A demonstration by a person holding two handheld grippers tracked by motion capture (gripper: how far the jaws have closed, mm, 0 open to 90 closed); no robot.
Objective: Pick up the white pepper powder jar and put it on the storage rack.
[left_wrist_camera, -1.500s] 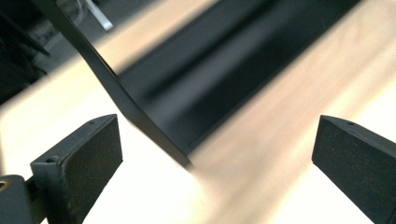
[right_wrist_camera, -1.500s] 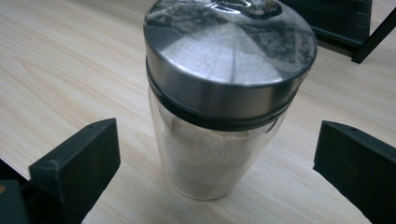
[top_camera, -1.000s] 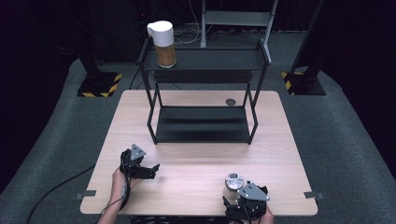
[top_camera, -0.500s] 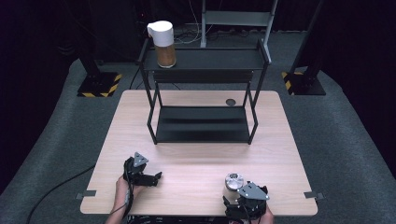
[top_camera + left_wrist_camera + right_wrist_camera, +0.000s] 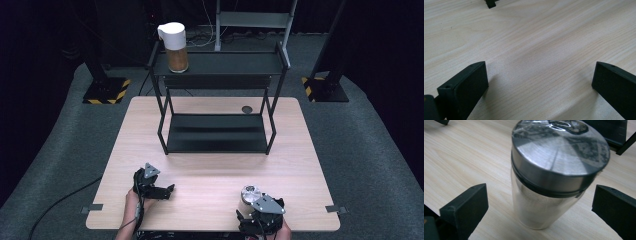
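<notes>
- While the right gripper (image 5: 540, 200) sits low at the near right edge of the table (image 5: 210, 170), its jaws stand wide apart on either side of a glass jar (image 5: 546, 202), and neither jaw touches the glass.
- That jar stands upright on the wood, clear-walled, with a round brushed-metal lid (image 5: 560, 152) on top; from the high view the jar (image 5: 250, 194) shows just ahead of the right gripper (image 5: 250, 212), near the front right of the table.
- Over on the near left, the left gripper (image 5: 167, 190) rests close to the table top with the person's hand (image 5: 134, 202) behind it.
- Seen from its own camera, the left gripper (image 5: 540, 80) has its jaws spread wide with only bare wood between them.
- Farther back, a black two-level shelf (image 5: 217, 135) stands on the middle of the table, well apart from both grippers.
- At the left end of the shelf's top level stands a jug (image 5: 175, 46) with a white lid and brown contents.
- Just behind the lower level, toward the right, a small dark round disc (image 5: 247, 109) lies on the wood.
</notes>
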